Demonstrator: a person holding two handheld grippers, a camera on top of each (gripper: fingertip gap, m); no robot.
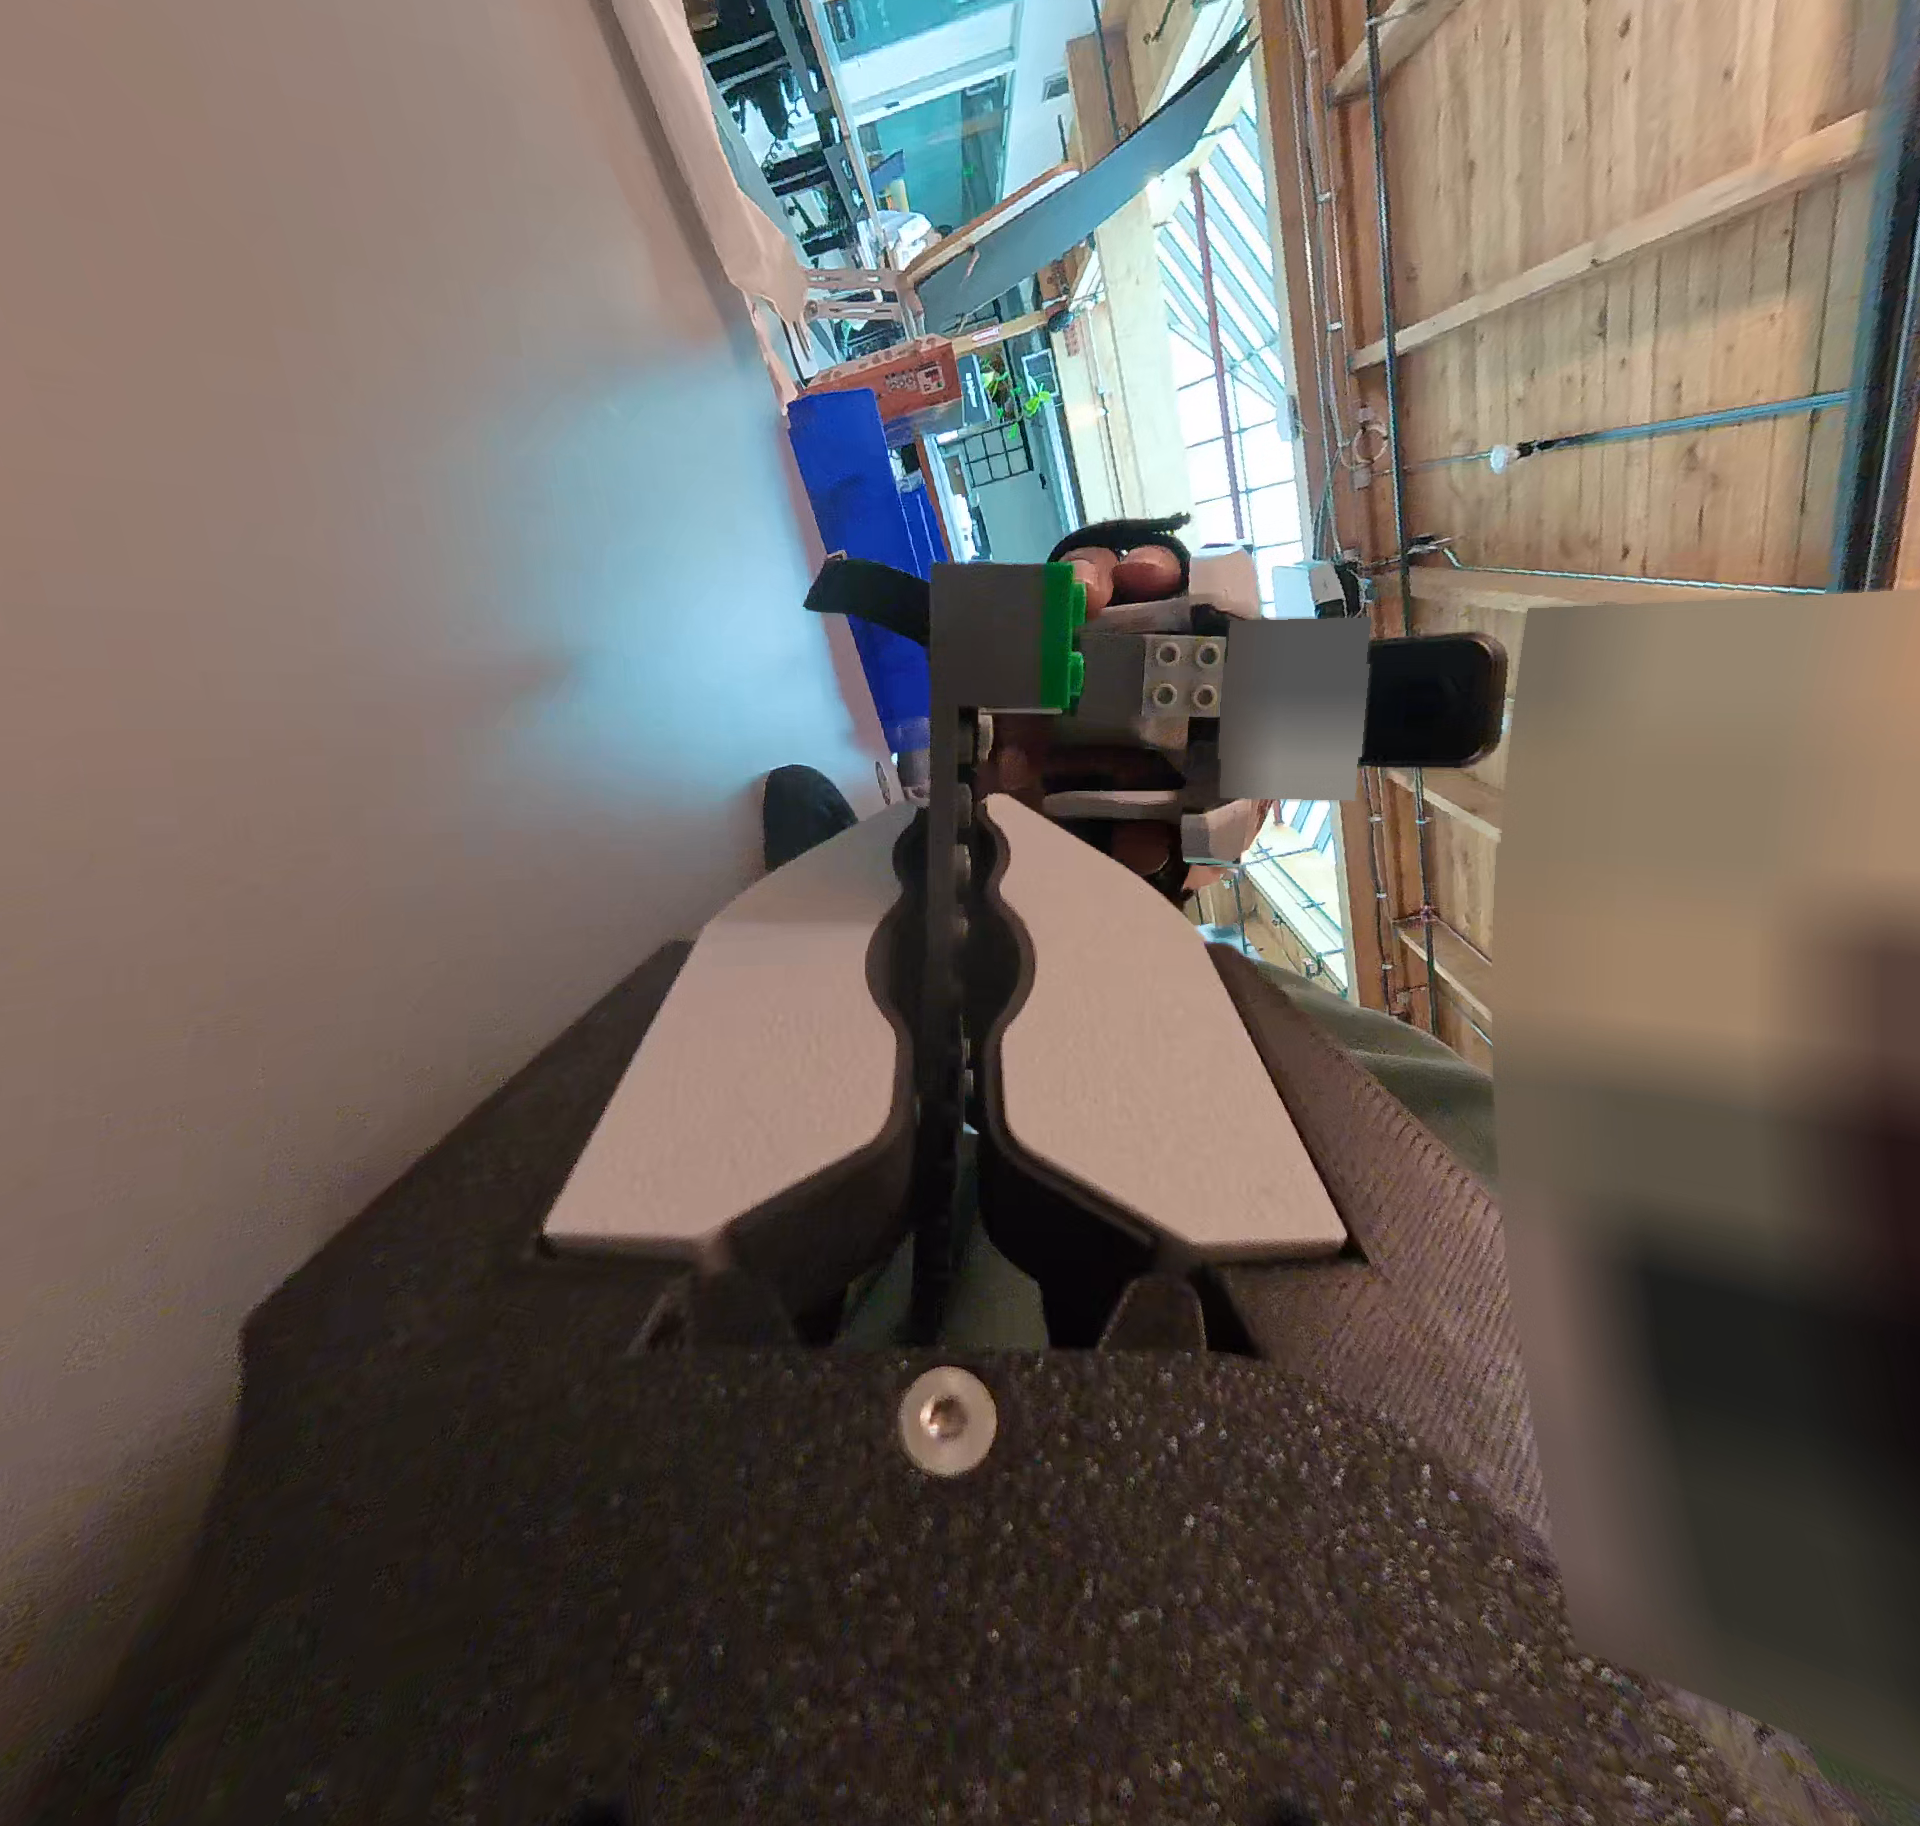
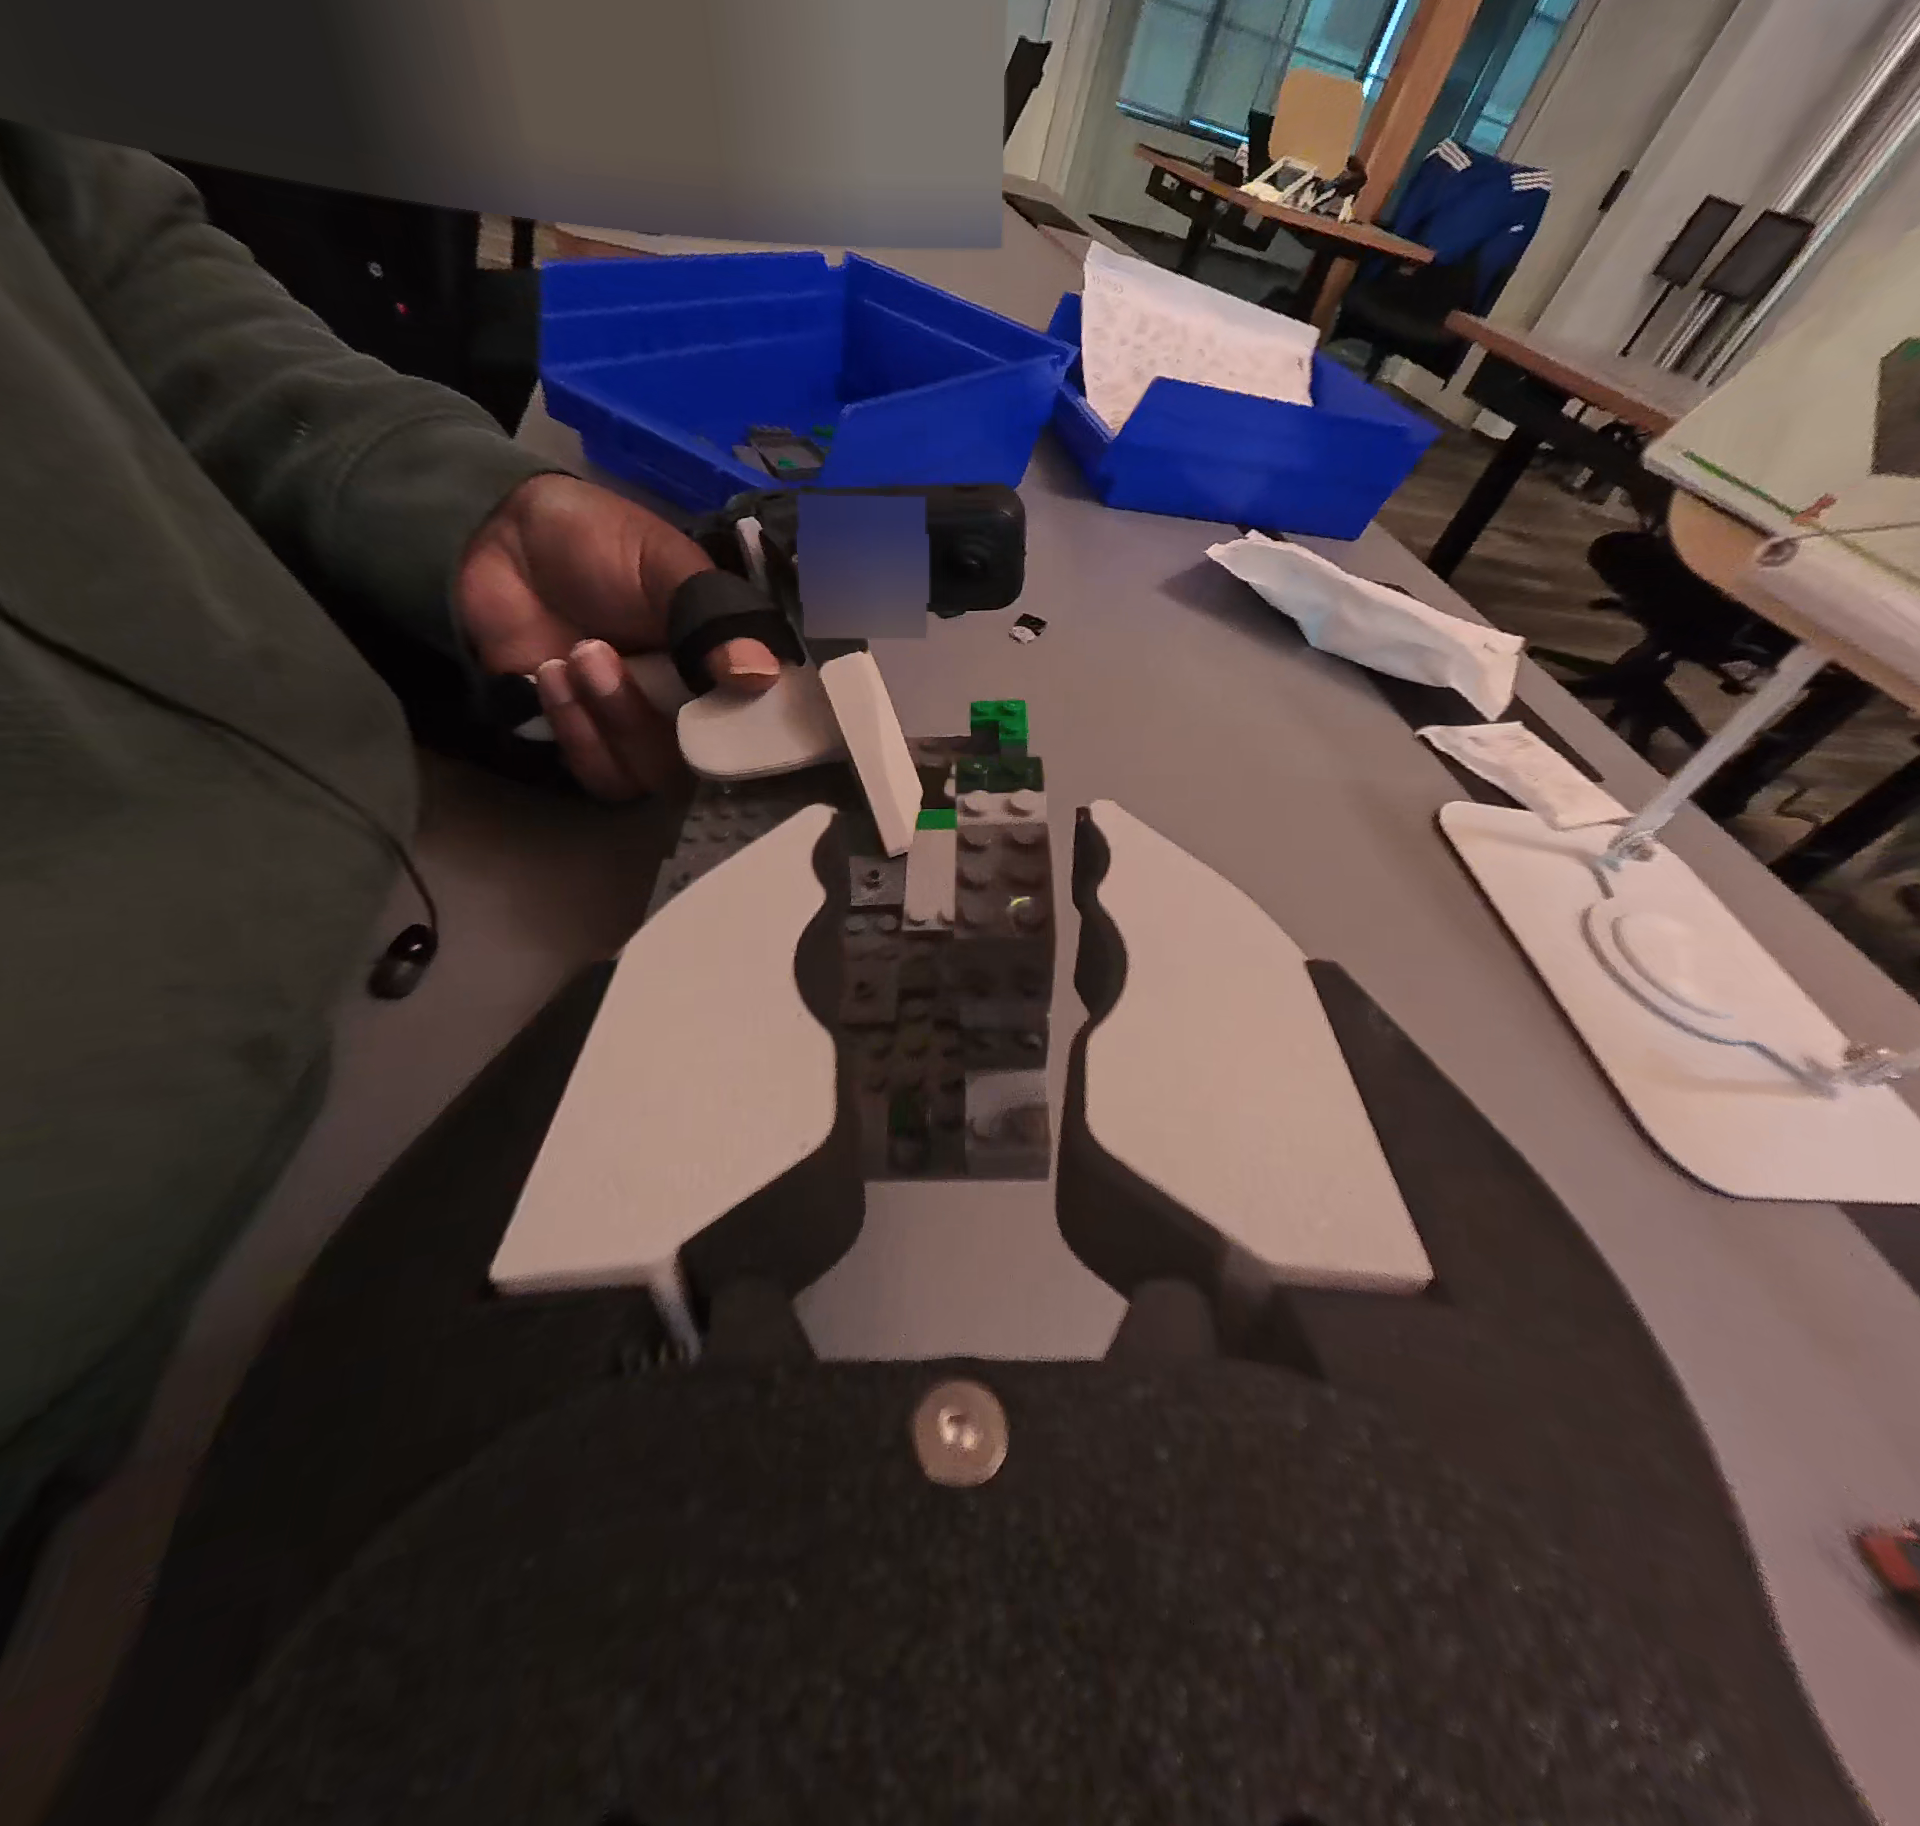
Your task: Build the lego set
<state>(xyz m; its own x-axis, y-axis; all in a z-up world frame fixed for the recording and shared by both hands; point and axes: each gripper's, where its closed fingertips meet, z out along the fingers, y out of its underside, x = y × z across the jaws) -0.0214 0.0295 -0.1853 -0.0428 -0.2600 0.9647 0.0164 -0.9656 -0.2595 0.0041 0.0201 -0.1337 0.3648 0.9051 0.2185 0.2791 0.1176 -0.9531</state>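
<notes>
My left gripper [image 1: 951, 810] is shut on the edge of the dark grey baseplate [image 1: 987, 633] and holds it up off the table. A green brick [image 1: 1065, 633] and a light grey 2x2 brick [image 1: 1184, 675] stick out from the plate. In the right wrist view the lego build [image 2: 956, 997] of grey, dark and green bricks [image 2: 997, 722] lies between the fingers of my right gripper [image 2: 956, 815]. The jaws stand wide and straddle the build closely. The left gripper [image 2: 821, 748] and a hand grip the baseplate [image 2: 707, 841] at its far left.
Two blue bins [image 2: 935, 426] stand at the back of the grey table [image 2: 1247, 789], one with a white paper [image 2: 1184, 342]. A white bag [image 2: 1361, 618] and a white lamp base [image 2: 1683, 1028] lie to the right. A person's green sleeve [image 2: 208, 529] fills the left. Some 7 cm of space lies between my two pairs of fingers. Both grippers' tips are roughly 40 cm from the white lamp base [image 2: 1683, 1028].
</notes>
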